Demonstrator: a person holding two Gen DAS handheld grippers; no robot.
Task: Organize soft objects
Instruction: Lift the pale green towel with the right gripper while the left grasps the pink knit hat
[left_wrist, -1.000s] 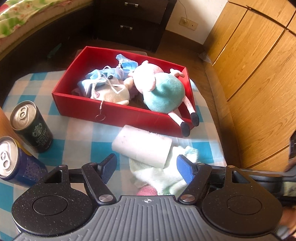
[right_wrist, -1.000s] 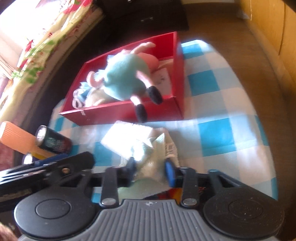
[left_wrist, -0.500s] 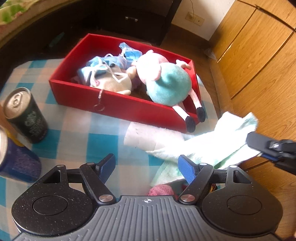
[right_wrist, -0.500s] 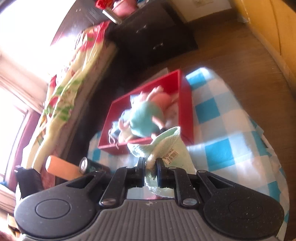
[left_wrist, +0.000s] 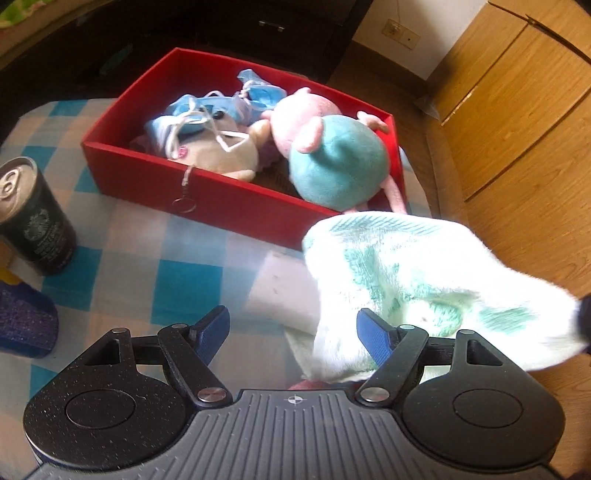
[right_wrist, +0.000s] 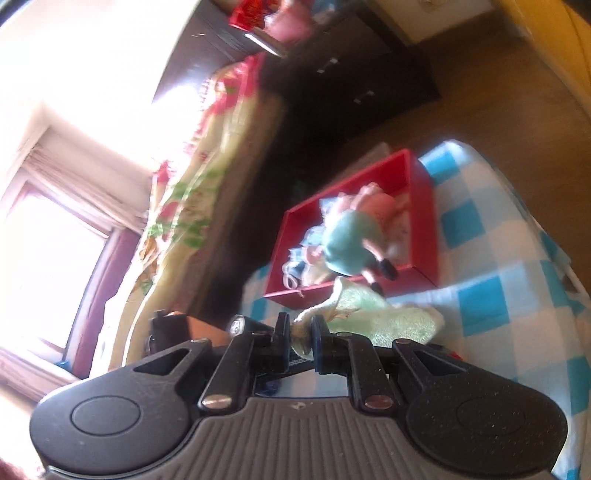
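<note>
My right gripper (right_wrist: 298, 326) is shut on a pale green and white towel (right_wrist: 384, 314), which hangs lifted above the checked tablecloth. In the left wrist view the same towel (left_wrist: 413, 284) drapes across the right side, in front of my left gripper's right finger. My left gripper (left_wrist: 291, 332) stands open with nothing pressed between its blue pads. Behind it a red box (left_wrist: 155, 177) holds a pink and teal plush pig (left_wrist: 332, 162), a cream plush (left_wrist: 221, 155) and blue fabric items. A pale cardboard tube (left_wrist: 284, 291) lies on the cloth just beyond the left fingers.
A dark drinks can (left_wrist: 33, 221) and a blue can (left_wrist: 22, 321) stand at the left on the blue and white checked cloth (left_wrist: 122, 266). Wooden wardrobe doors (left_wrist: 517, 129) rise on the right. A dark dresser (left_wrist: 277, 26) and a bed with a floral cover (right_wrist: 192, 177) lie beyond.
My right gripper closed on the towel and lifted it up off the cloth, uncovering the tube. The left gripper sank slightly toward the cloth and stayed open.
</note>
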